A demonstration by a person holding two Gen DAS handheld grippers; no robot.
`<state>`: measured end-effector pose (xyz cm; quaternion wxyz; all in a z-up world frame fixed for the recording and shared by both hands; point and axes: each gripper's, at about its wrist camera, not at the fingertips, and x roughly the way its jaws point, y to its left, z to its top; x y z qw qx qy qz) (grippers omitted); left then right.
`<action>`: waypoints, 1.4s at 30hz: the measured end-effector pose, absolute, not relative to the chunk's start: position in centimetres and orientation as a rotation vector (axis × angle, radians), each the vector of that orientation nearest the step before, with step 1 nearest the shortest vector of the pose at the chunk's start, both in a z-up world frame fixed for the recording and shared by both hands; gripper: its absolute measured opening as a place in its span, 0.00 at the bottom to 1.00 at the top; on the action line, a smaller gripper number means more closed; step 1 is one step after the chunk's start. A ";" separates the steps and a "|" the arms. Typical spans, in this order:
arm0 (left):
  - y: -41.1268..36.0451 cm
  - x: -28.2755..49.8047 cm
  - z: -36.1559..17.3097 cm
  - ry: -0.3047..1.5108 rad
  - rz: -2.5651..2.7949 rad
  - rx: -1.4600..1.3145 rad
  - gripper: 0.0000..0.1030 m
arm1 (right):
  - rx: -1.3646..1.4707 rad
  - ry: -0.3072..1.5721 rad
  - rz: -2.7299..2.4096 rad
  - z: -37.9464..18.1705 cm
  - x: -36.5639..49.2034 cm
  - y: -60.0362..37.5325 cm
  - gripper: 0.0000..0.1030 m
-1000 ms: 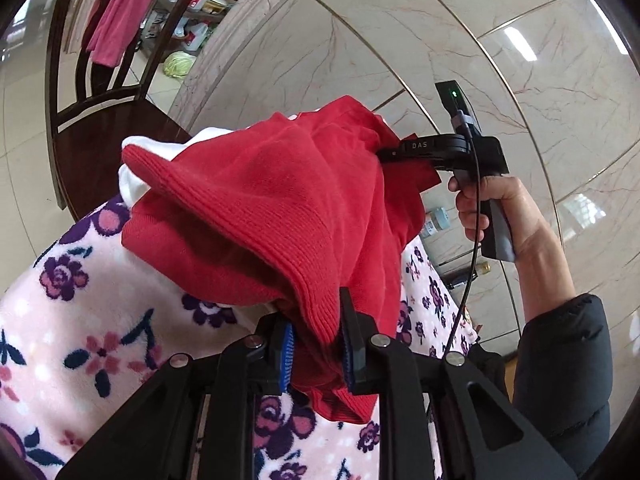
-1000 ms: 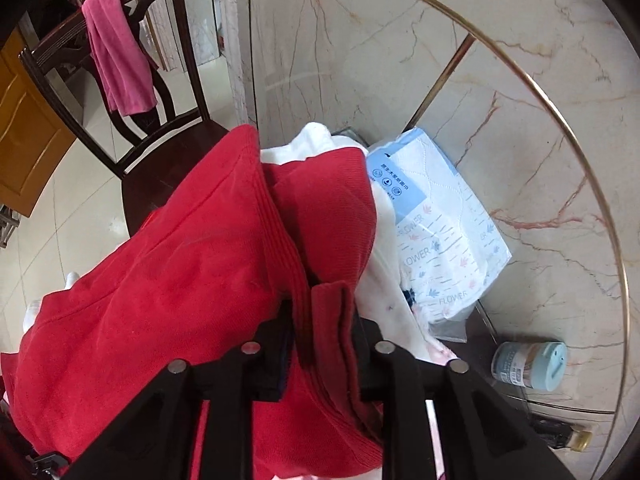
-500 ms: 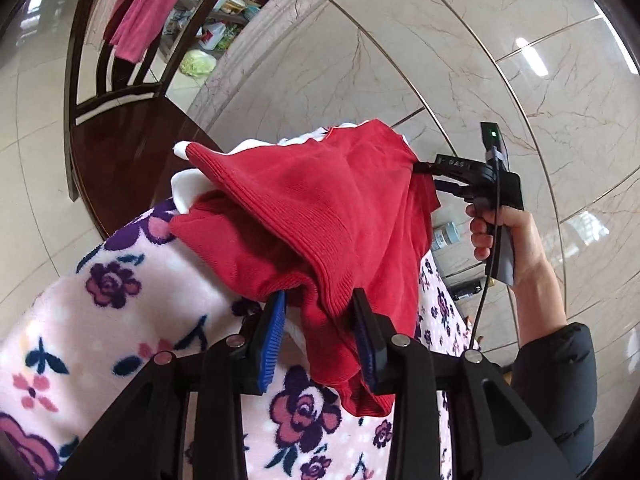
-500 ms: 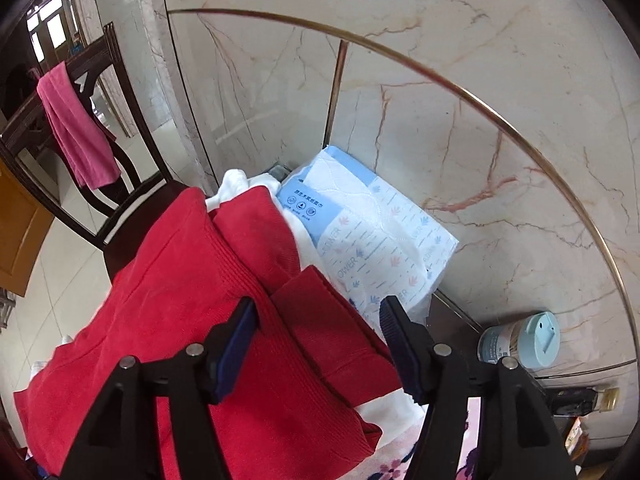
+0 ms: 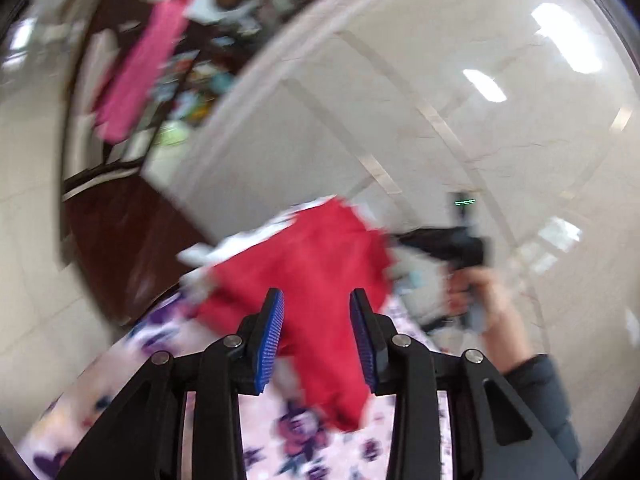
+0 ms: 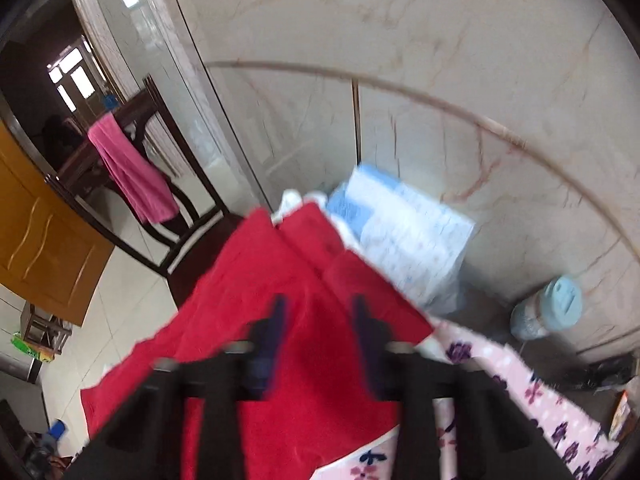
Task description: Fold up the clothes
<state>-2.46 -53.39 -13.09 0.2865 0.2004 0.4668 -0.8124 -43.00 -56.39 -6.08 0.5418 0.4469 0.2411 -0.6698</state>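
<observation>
There were 1 red sweater [image 6: 280, 320], 1 floral cloth [image 6: 532, 396], 1 pink towel [image 6: 132, 176], 1 chair [image 6: 168, 216], 1 tissue pack [image 6: 408, 236], 1 jar [image 6: 548, 308].

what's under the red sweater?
The red sweater lies on a pink floral cloth, which shows at its right and near edges, and some white fabric pokes out at its far end. Whatever sits directly beneath the middle is covered.
</observation>
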 end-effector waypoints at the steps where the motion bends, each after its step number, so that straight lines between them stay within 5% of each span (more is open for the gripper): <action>1: -53.8 -3.0 -13.2 1.239 -2.181 0.555 0.41 | 1.084 0.564 -1.576 -6.9 -42.9 -56.5 0.08; 5: -55.2 -5.1 -13.9 1.203 -2.220 0.634 0.40 | 1.170 0.537 -1.555 -10.1 -42.8 -56.8 0.05; 10: -57.1 -7.8 -14.6 1.156 -2.267 0.734 0.19 | 1.295 0.580 -1.606 -14.4 -44.3 -56.4 0.00; 15: -57.0 -6.9 -13.1 1.075 -2.337 0.712 0.22 | 1.244 0.472 -1.611 -12.3 -44.1 -54.6 0.03; 16: -56.5 -6.4 -12.4 1.032 -2.353 0.693 0.32 | 1.220 0.449 -1.614 -11.6 -43.9 -54.0 0.04; 19: -54.7 -5.0 -10.5 0.926 -2.385 0.607 0.81 | 1.162 0.436 -1.639 -9.5 -42.9 -51.8 0.06; 21: -53.5 -4.4 -9.5 0.865 -2.392 0.570 0.90 | 1.125 0.450 -1.666 -8.3 -41.6 -49.9 0.10; 23: -52.5 -4.2 -8.6 0.811 -2.393 0.582 0.90 | 1.086 0.469 -1.697 -7.4 -40.0 -47.9 0.24; 27: -50.6 -3.5 -7.6 0.736 -2.363 0.615 0.93 | 0.966 0.473 -1.766 -6.0 -35.2 -42.9 0.35; 32: -47.0 -1.2 -6.6 0.608 -2.305 0.626 0.96 | 0.720 0.425 -1.923 -3.7 -27.0 -35.9 0.89; 35: -44.3 0.4 -6.1 0.563 -2.301 0.606 0.97 | 0.651 0.352 -1.966 -2.6 -22.4 -30.8 0.98; 42: -35.5 5.1 -5.3 0.437 -2.310 0.539 0.99 | 0.504 0.289 -2.152 -2.2 -12.4 -19.9 0.99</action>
